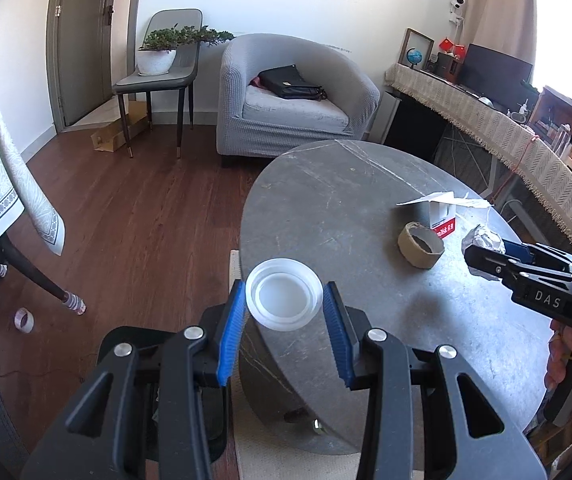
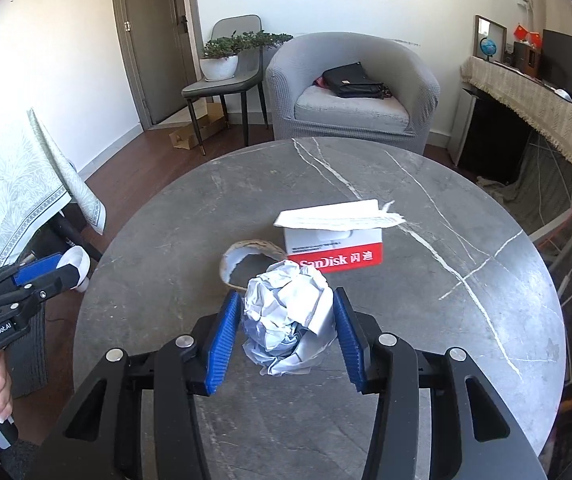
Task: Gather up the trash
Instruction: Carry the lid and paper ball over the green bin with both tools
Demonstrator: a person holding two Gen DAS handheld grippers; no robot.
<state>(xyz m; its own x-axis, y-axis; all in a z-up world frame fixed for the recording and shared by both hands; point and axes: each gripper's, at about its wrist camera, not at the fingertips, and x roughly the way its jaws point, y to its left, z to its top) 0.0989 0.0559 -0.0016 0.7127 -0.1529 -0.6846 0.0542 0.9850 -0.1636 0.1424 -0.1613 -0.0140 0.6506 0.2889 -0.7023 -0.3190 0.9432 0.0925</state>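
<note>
Left tongs: I grip the lid
Right tongs: clamped on the paper ball
Advice: I'd keep both squeezed, lift clear of the table

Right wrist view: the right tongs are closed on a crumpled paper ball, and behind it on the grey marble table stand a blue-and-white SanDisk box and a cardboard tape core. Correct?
Not quite. The SanDisk box is red and white, not blue and white, as the right wrist view shows. The rest holds: the right tongs grip the crumpled paper ball, with the cardboard tape core behind it on the grey marble table.
</note>
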